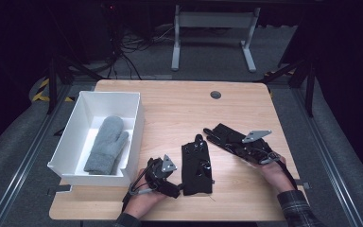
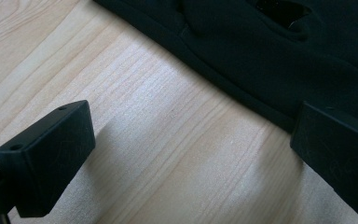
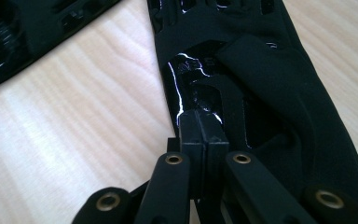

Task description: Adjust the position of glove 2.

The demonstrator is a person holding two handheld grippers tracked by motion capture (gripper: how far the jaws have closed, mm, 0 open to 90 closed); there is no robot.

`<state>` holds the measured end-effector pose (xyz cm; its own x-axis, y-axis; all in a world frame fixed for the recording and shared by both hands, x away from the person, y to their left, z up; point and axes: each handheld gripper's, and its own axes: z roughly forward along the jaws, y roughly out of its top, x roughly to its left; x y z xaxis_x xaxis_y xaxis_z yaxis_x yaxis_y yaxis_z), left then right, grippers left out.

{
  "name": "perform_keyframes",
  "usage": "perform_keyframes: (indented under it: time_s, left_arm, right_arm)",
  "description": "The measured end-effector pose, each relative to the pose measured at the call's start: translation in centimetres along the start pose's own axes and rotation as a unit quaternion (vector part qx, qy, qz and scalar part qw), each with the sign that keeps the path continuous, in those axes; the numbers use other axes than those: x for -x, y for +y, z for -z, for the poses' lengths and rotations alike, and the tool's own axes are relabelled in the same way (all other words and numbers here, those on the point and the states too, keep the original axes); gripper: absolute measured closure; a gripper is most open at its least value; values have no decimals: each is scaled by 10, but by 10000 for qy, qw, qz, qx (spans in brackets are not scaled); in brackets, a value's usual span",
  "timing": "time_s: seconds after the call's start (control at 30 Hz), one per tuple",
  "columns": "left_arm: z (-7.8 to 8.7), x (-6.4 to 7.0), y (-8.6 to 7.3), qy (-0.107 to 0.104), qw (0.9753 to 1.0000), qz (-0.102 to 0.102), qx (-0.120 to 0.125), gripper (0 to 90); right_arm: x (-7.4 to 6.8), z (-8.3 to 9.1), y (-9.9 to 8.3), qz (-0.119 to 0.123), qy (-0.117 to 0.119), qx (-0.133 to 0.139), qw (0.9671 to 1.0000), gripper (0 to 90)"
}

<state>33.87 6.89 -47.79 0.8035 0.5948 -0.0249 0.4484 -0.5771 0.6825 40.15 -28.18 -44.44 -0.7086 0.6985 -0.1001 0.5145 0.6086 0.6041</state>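
Observation:
Two black gloves lie on the wooden table [image 1: 170, 109]. The middle glove [image 1: 196, 165] lies flat, fingers pointing away from me. My left gripper [image 1: 172, 184] sits at its near left corner, open wide; in the left gripper view [image 2: 191, 154] one jaw rests over bare wood and the other over the glove's edge [image 2: 270, 60]. The right glove [image 1: 227, 137] lies slanted under my right gripper [image 1: 238, 147]. In the right gripper view the right gripper [image 3: 200, 130] is shut, pinching the edge of this glove [image 3: 270, 93] near its shiny palm patches.
A white box [image 1: 71, 137] stands at the table's left side with a grey mitten [image 1: 106, 144] lying inside. A round cable hole [image 1: 215, 94] sits near the far edge. The other black glove [image 3: 28, 32] shows at the upper left in the right gripper view.

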Motion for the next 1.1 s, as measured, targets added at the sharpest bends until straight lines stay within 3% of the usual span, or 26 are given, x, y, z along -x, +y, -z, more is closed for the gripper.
perform_keyframes:
  time_s: [0.27,0.47,0.6,0.73,0.93,1.1]
  left_arm:
    - [0,0,0,0,10000,-1,1,2]
    - [0,0,0,-4,10000,1,1,2]
    - [0,0,0,-1,10000,-2,0,3]
    - [0,0,0,2,10000,-3,0,3]
    - [0,0,0,4,10000,0,11,3]
    - [0,0,0,0,10000,-3,0,2]
  right_arm:
    - [-4,5,-2,-2,7,27,10000,900]
    - [10,25,-6,-208,-109,465,9986,900]
    - [24,31,-18,-326,-243,342,9986,900]
    - [27,33,-26,-357,-225,280,9987,900]
    - [26,25,-33,-281,-139,-97,9995,900]
    - [20,25,-34,-216,-66,-146,9996,900]
